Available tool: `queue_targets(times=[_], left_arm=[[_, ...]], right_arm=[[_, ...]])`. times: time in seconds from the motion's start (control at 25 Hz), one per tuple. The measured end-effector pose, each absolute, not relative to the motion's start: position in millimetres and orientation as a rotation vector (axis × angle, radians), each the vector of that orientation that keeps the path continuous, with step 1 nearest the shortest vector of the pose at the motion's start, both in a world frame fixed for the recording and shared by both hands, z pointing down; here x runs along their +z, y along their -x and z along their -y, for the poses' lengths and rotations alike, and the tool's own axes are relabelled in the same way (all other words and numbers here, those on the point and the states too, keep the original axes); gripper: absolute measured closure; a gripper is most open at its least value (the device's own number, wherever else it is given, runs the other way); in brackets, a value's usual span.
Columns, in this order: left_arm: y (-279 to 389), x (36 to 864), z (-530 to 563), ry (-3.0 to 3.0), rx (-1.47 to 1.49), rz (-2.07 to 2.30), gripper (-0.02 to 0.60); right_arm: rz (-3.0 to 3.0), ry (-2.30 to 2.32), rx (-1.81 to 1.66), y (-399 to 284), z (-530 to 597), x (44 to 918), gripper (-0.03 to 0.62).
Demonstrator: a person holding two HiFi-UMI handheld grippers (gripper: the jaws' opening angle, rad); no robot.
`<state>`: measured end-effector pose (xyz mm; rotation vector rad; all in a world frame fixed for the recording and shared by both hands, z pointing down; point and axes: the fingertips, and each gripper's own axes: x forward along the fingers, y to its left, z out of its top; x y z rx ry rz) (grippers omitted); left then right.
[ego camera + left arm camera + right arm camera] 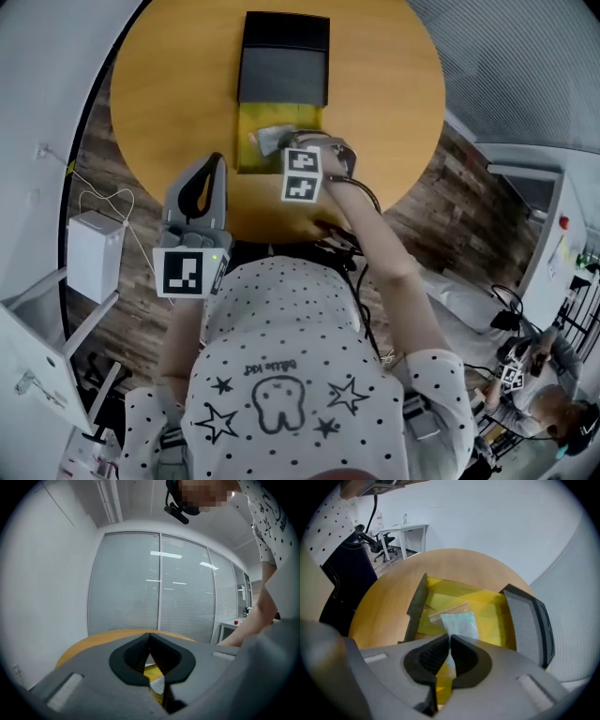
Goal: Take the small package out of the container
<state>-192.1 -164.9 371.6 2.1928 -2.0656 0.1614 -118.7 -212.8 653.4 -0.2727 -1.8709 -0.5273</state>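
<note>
Where container lies open — right tool pinches package.

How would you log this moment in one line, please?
right gripper: shut on small package inside yellow-lined container | left gripper: shut, empty | small package not yet out

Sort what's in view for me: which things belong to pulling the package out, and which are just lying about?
In the job:
- small package
- container, its lid open
- right gripper, fingers shut on the package

Lying about:
- white box on the floor beside the table
- left gripper, shut and empty
</note>
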Motion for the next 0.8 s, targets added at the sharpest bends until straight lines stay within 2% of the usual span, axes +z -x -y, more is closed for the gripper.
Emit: queue_targets(times=[0.8], left_arm=[[185, 368, 148, -2.218, 0.149, 2.061, 0.575]], right_arm=[[2.035, 0.020, -0.373, 121, 223, 611, 0.583]])
